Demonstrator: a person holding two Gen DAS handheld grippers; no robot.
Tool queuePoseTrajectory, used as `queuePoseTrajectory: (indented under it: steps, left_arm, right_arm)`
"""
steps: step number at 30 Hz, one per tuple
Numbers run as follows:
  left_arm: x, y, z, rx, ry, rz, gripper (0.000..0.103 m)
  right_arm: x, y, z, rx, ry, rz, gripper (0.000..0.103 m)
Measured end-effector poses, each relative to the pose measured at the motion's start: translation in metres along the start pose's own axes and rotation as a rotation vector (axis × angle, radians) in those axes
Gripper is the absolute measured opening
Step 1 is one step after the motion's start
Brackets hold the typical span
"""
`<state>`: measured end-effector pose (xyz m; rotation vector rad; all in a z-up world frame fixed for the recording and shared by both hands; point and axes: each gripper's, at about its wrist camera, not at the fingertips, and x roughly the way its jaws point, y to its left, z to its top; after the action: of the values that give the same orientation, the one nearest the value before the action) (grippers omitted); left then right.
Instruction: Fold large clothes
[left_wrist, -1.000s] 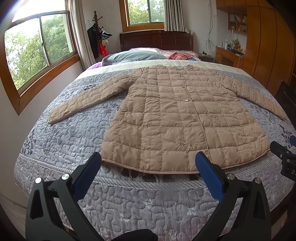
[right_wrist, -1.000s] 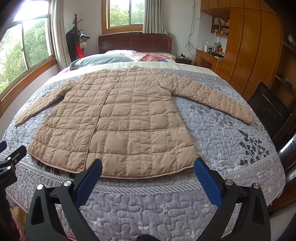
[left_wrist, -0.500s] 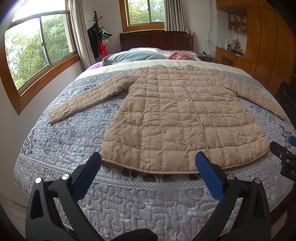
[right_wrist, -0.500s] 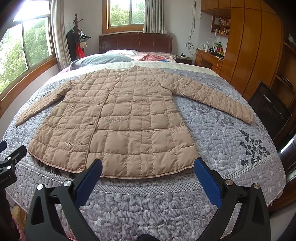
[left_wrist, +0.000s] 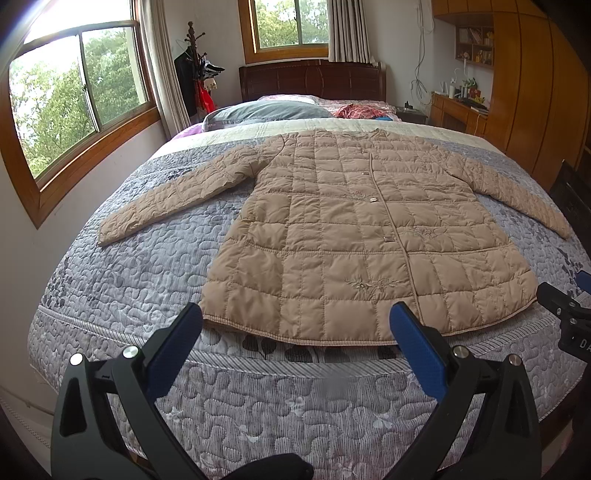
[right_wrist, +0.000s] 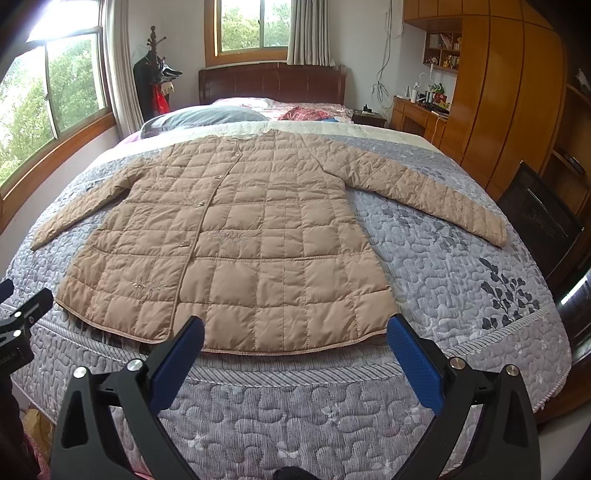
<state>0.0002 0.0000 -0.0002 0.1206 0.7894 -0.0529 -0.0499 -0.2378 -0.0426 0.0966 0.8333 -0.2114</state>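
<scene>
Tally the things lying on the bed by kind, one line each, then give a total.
Tan quilted coat: 1
Grey pillow: 1
Red patterned cloth, near the headboard: 1
Blue item beside that cloth, too small to identify: 1
Total: 4, all on the grey quilted bedspread.

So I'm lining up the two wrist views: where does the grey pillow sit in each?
Left wrist: grey pillow upper centre, beyond the coat's collar.
Right wrist: grey pillow upper left of centre.
Shared landmark: dark wooden headboard behind it.
</scene>
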Motion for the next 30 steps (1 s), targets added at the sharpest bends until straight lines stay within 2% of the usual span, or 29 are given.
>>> queuePoseTrajectory:
  steps: [30]
  left_arm:
    - [-0.0001,0.0001,-0.0001,-0.001,0.002,-0.002,0.1]
  right_arm:
    - [0.0037,0.0034,-0.0004,-0.003,0.002,0.004,0.099]
